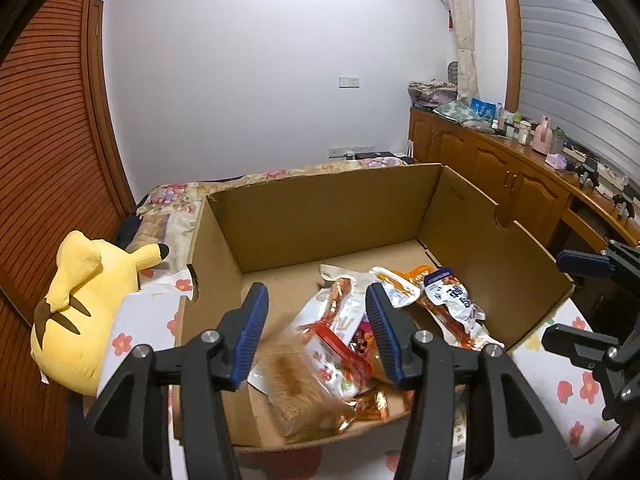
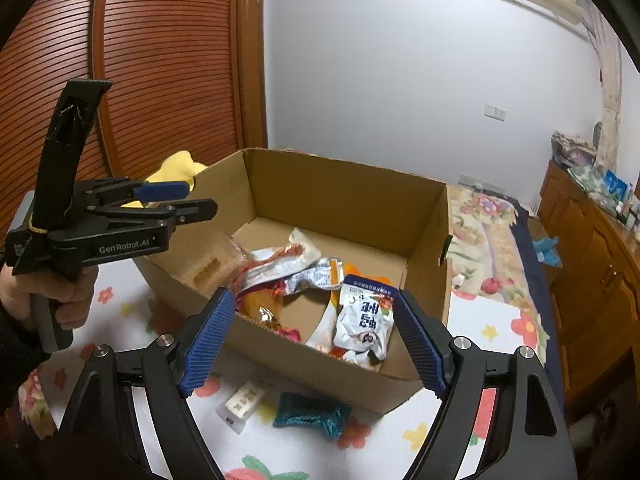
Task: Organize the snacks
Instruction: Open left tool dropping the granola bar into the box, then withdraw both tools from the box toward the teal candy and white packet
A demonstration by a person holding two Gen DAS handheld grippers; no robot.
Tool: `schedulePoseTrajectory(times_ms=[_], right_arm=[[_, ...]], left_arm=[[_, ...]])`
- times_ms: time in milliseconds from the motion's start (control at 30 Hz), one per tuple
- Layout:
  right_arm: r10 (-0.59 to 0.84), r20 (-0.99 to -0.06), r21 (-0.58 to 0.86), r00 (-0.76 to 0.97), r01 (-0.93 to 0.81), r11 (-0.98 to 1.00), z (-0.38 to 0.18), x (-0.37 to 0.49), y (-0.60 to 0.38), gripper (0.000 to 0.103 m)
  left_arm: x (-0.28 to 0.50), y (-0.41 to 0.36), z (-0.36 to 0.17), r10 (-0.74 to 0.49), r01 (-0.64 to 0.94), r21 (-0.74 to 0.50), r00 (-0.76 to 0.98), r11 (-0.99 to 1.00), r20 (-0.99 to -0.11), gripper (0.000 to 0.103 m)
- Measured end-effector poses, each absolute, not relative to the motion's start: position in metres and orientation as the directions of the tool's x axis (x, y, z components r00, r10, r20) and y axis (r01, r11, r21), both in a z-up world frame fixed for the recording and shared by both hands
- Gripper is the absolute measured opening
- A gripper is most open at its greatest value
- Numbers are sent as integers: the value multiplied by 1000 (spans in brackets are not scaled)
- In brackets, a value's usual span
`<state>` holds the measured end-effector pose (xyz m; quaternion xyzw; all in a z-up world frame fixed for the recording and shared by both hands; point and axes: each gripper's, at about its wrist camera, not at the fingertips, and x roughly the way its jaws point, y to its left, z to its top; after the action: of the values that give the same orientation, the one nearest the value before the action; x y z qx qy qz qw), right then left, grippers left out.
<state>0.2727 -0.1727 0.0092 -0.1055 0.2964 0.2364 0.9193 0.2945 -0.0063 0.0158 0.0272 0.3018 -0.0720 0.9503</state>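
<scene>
two snacks lie on the bed beside the cardboard box (image 2: pixel 352 376): a teal packet (image 2: pixel 310 418) and a white bar (image 2: pixel 242 402). both look light, crinkly and slippery; i would pinch each across its middle. the right gripper (image 2: pixel 316 342) is wide open and empty, the left gripper (image 1: pixel 316 334) partly open and empty.

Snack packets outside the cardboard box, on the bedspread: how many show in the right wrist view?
2: a small white packet and a teal packet to its right, both just in front of the cardboard box. The gripper may hide others.
</scene>
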Motion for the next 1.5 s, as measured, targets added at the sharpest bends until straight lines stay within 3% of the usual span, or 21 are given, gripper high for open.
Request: schedulePoseTrajectory(times_ms=[600,1033,1500], right_arm=[[354,-604,-46,714,-475,879,7,218,-182,83],[317,-632,-31,707,-432,901,-7,184,-194,82],[292,-691,1,661,-403,915,-47,205,-197,81]], left_arm=[[198,-36,23,-234,290,19,806,957,-544,54],[161,-47,-6,-250,316,7,765,949,-594,54],[159,-47,-45,-246,314,-13,717,949,-652,55]])
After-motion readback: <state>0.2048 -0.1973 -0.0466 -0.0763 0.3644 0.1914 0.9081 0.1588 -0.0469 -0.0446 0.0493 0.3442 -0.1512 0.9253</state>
